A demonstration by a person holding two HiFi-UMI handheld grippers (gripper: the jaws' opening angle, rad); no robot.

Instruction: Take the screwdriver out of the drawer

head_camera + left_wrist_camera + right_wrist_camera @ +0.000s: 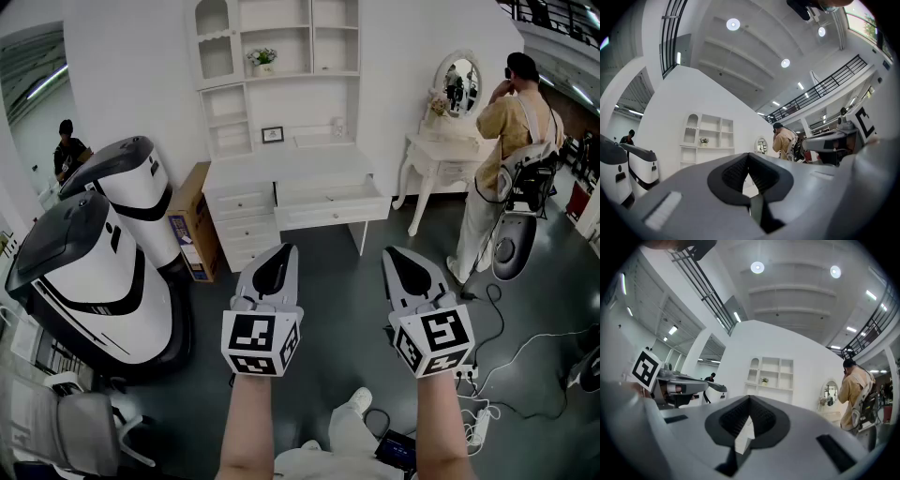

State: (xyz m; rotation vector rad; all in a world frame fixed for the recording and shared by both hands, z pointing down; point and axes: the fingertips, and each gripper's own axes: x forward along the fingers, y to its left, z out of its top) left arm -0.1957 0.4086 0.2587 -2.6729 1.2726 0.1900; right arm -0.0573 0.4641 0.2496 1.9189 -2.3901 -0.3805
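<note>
Both held out level: left gripper (279, 251) and right gripper (396, 253), jaws together on each, nothing between them. The drawer (330, 201) sits at twelve o'clock under the white desk (281, 169), partly out and well apart from them. Best plan: close in, part one gripper's jaws, look down inside. No screwdriver shows; the drawer's inside is hidden from here.
</note>
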